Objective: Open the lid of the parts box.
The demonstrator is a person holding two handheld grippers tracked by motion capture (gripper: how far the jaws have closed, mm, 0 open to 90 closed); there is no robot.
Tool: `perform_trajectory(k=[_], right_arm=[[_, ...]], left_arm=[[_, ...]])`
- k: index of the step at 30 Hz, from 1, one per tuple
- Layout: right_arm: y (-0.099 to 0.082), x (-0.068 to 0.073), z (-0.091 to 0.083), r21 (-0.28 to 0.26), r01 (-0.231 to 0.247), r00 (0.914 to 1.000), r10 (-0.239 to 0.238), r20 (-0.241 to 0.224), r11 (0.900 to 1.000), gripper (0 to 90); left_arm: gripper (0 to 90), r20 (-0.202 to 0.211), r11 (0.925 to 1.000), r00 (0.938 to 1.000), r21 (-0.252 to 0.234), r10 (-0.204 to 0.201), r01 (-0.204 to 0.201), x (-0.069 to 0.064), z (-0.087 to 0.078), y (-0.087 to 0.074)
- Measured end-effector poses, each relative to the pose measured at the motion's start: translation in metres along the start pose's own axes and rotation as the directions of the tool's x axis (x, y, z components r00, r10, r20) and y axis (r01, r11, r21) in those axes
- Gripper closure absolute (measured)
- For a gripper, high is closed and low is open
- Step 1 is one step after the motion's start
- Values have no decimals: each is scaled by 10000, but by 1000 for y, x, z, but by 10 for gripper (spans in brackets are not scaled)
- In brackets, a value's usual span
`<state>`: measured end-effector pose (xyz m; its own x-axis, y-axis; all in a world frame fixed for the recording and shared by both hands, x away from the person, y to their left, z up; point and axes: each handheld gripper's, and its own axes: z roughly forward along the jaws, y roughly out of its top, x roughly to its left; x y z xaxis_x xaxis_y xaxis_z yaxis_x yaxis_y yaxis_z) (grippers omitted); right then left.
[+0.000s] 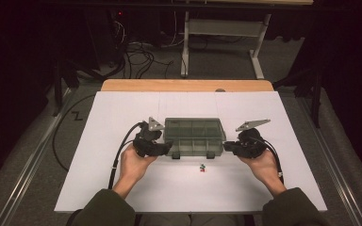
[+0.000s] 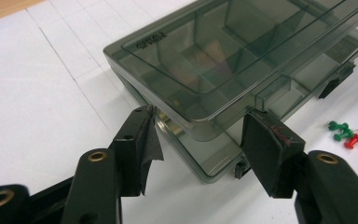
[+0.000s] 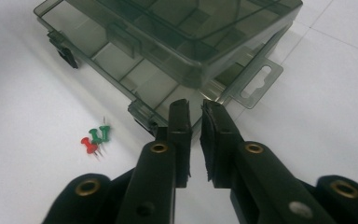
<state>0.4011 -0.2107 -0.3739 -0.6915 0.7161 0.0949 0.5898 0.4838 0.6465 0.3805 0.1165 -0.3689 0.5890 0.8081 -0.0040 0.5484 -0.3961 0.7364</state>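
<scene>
**Desk:** What's on the table?

**Photographer:** A smoky translucent compartment box (image 1: 194, 135) sits near the middle of the white table (image 1: 99, 155), its lid ajar above the base, front latches undone. The person's left gripper (image 1: 166, 147) is at the box's left end, the right gripper (image 1: 229, 147) at its right end. Three pushpins (image 1: 202, 167), two green and one red, lie on the table just in front of the box.

**Desk:** And the tongs?

**Photographer:** In the left gripper view the jaws stand apart, straddling the box's near corner (image 2: 205, 126); the pads look close to the plastic or just brushing it, not pressing. In the right gripper view the jaws are nearly together with a thin gap, tips at the box's edge (image 3: 191, 95), nothing pinched between them.

**Desk:** How will it handle?

**Photographer:** By the look of it, light, rigid, thin-walled plastic, smooth and likely slippery under the pads. The compartments appear empty, so it should slide easily if pushed from one end alone. The lid rim and the base wall at each end seem the safest holds; the hang tab (image 3: 257, 83) and small latches (image 3: 67, 56) look more breakable. Steadying the base while moving the lid would seem wise.
</scene>
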Motion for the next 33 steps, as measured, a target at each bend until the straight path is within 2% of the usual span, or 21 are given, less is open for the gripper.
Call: perform_trajectory(k=[7,11,13,28,33], right_arm=[[3,-8,7,190,-658,9978,656,103,9977,786],[10,-15,9,249,-1290,9915,1286,182,9913,769],[13,-17,8,196,-1413,9898,1409,213,9898,763],[31,-23,30,950,-2002,9790,1953,585,9751,736],[36,-23,33,925,-2077,9770,2019,679,9738,736]], left_arm=[[445,111,9990,9996,-348,-277,281,4,-3,4],[443,194,9978,9989,-482,-438,447,6,-4,5],[443,278,9964,9980,-618,-567,584,7,-5,6],[440,454,9919,9950,-871,-888,925,14,-6,16],[441,419,9908,9949,-963,-916,953,15,-7,18]])
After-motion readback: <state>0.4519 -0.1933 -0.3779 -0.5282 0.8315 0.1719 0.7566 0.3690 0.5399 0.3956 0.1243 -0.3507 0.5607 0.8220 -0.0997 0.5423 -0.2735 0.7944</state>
